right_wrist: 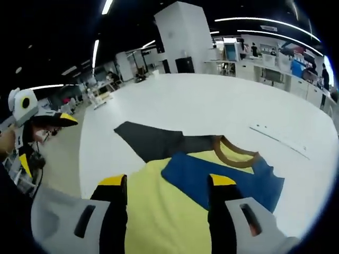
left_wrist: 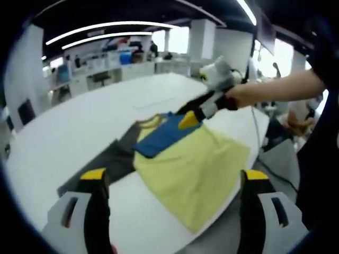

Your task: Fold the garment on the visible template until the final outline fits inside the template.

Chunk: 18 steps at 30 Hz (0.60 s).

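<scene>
A yellow T-shirt [left_wrist: 196, 169] [right_wrist: 159, 211] lies on the white table, partly over a dark grey template [left_wrist: 108, 161] [right_wrist: 153, 140]. Its blue sleeve [left_wrist: 164, 135] [right_wrist: 222, 180] is folded in over the yellow body, next to a tan collar [right_wrist: 235, 153]. My right gripper [right_wrist: 167, 181] stands open low over the shirt, its right jaw on the blue sleeve; in the left gripper view the right gripper [left_wrist: 193, 115] comes in from the right in a hand, tips at the sleeve's far end. My left gripper [left_wrist: 175, 177] is wide open above the shirt's near part, holding nothing.
The white table [left_wrist: 69, 127] [right_wrist: 212, 100] curves away, with its edge just under the shirt's hem. A thin cable [right_wrist: 275, 137] lies on it. A person's arm [left_wrist: 280, 90] reaches in from the right. The left gripper [right_wrist: 47, 121] hangs off the table's left side. Desks stand behind.
</scene>
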Each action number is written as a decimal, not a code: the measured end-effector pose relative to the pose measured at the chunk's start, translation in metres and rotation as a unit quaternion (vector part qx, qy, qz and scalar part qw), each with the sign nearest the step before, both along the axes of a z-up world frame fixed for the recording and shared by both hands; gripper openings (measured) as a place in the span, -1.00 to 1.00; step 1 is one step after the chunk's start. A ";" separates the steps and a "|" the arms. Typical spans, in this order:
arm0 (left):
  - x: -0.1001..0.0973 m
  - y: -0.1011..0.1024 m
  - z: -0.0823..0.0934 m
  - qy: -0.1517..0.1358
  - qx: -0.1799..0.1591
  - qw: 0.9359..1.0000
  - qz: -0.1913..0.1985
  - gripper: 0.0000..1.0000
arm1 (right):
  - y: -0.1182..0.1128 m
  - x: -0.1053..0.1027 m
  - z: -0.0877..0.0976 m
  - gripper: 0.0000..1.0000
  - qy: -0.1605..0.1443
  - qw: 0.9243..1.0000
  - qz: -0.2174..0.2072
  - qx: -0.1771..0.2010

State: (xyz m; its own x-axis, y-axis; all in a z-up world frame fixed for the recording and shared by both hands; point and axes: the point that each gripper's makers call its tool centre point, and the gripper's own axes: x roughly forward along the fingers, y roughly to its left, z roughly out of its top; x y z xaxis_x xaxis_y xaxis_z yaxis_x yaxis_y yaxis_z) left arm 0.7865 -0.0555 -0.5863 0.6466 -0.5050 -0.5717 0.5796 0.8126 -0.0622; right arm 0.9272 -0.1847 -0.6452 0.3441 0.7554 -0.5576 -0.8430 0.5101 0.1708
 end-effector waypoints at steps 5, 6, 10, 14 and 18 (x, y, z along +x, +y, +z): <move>-0.005 -0.004 0.003 0.002 0.008 1.000 -0.005 0.99 | -0.027 -0.011 0.020 0.40 -0.018 1.000 -0.008 0.019; -0.006 -0.004 0.004 0.001 0.008 1.000 -0.006 0.99 | -0.030 -0.013 0.023 0.43 -0.019 0.999 -0.011 0.024; -0.006 -0.007 0.008 -0.002 0.004 1.000 -0.005 0.99 | -0.050 -0.026 0.033 0.53 -0.025 0.999 -0.023 0.039; -0.007 -0.009 0.012 -0.002 0.005 1.000 -0.003 0.98 | -0.068 -0.033 0.039 0.62 -0.030 0.998 -0.038 0.046; -0.007 -0.011 0.014 -0.002 0.001 1.000 -0.002 0.98 | -0.087 -0.042 0.049 0.71 -0.039 0.997 -0.052 0.048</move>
State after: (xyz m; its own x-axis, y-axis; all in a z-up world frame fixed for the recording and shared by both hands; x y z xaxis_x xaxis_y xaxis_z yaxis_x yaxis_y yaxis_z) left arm 0.7791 -0.0666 -0.5718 0.6475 -0.5062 -0.5696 0.5827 0.8106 -0.0579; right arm 0.8848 -0.2713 -0.5960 0.4624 0.7619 -0.4536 -0.7990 0.5798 0.1593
